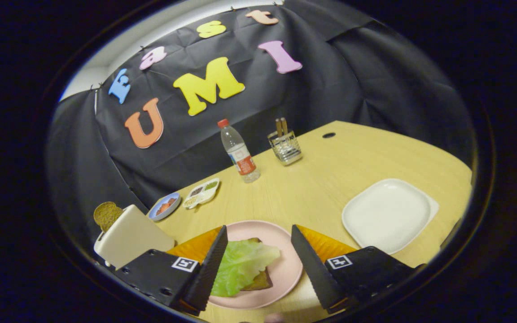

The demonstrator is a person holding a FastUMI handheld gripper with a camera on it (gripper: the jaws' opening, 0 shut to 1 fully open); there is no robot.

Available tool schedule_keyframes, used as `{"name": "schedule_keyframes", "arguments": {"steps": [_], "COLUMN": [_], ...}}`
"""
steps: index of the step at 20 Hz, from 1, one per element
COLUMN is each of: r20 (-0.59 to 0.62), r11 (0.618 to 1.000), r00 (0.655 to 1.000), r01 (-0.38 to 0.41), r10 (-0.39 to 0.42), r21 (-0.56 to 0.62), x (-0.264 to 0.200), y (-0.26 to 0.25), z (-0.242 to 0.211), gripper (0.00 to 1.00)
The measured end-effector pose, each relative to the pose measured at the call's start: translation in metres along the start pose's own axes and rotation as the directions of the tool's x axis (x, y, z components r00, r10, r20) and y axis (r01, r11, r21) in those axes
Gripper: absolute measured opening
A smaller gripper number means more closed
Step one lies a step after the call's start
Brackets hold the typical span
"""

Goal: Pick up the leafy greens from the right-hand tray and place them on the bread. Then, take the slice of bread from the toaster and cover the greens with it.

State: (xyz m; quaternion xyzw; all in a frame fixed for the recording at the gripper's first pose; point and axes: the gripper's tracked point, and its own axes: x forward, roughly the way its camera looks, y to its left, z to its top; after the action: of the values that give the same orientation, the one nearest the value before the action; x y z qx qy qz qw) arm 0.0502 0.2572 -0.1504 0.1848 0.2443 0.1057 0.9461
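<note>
Green lettuce leaf (240,264) lies on the bread (263,281) between the spread, empty fingers (258,269), so next comes the toaster's (130,237) bread slice (107,214), beyond them leftward.

This is a staged booth made up as a kitchen corner, not a real home. Black cloth (330,89) hangs as the wall behind a pale wooden table (312,188) that has a cable hole (329,135) near its far edge, as an office desk does. The kitchen props on it are a toaster (130,235), a pink plate (281,269), a white tray (386,214) and a water bottle (239,152).
</note>
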Motion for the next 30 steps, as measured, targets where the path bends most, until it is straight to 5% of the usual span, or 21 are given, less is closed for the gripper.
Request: {"name": "schedule_keyframes", "arguments": {"steps": [8, 14, 18, 28, 30], "r20": [0.234, 0.207, 0.161, -0.006, -0.029], "r11": [0.966, 0.946, 0.935, 0.909, 0.913], "r00": [0.972, 0.963, 0.961, 0.994, 0.997], "r01": [0.061, -0.106, -0.164, -0.106, -0.077], "r10": [0.0, 0.175, 0.223, 0.113, 0.071], "r21": [-0.252, -0.305, -0.314, -0.402, -0.401], "x": [-0.058, -0.08, -0.083, -0.017, -0.007], "y": [0.075, 0.199, 0.271, 0.339, 0.337], "z": [0.043, 0.025, -0.002, -0.051, -0.053], "gripper": [0.95, 0.96, 0.96, 0.95, 0.75]}}
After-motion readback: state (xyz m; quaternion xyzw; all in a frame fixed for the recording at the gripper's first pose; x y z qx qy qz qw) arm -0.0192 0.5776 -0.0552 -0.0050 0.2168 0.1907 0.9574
